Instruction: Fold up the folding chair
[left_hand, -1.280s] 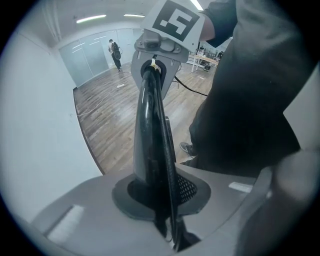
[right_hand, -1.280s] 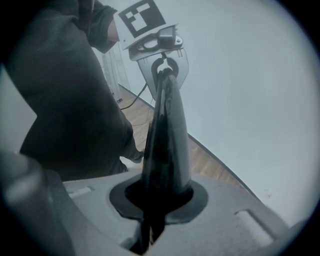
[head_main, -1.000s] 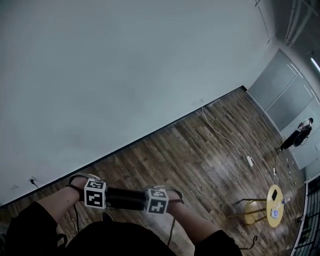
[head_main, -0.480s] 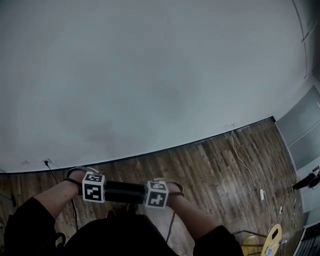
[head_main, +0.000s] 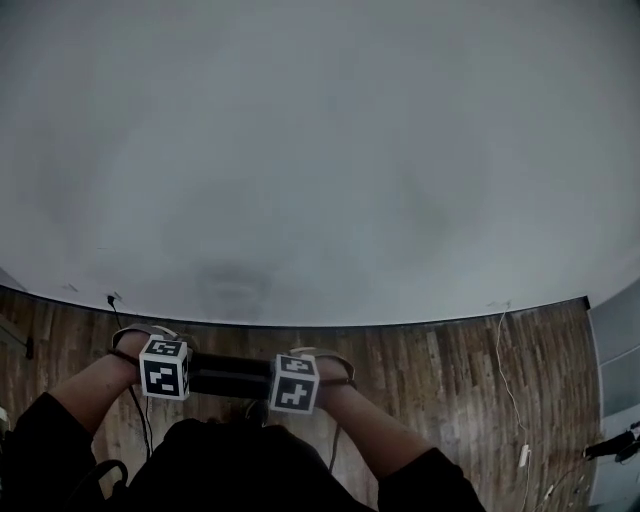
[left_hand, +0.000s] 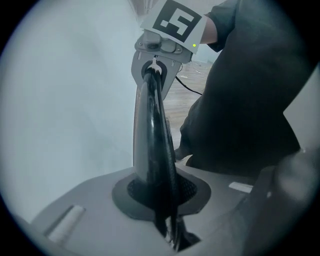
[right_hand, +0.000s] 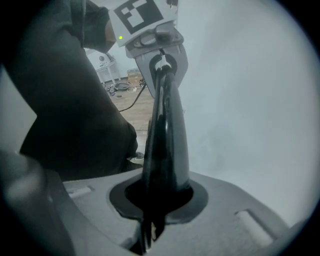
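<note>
The folding chair shows in the head view only as a black bar (head_main: 230, 377) stretched between my two marker cubes, low in the picture and close to my body. My left gripper (head_main: 170, 382) is shut on its left end and my right gripper (head_main: 292, 388) on its right end. In the left gripper view the thin black chair edge (left_hand: 155, 145) runs out of my jaws (left_hand: 167, 220) up to the right gripper (left_hand: 157, 55). The right gripper view mirrors this: the chair edge (right_hand: 165, 140) runs from my jaws (right_hand: 150, 220) to the left gripper (right_hand: 159, 47). The rest of the chair is hidden below.
A plain white wall (head_main: 320, 150) fills most of the head view, meeting a wooden floor (head_main: 440, 370) just ahead. A white cable (head_main: 505, 370) with a power strip (head_main: 523, 455) lies at the right. A black cable (head_main: 120, 305) leaves the wall at the left.
The view has swung toward the wall: the yellow stool and the far doors have left the picture. Both grippers, still on the black bar, have shifted a little left.
</note>
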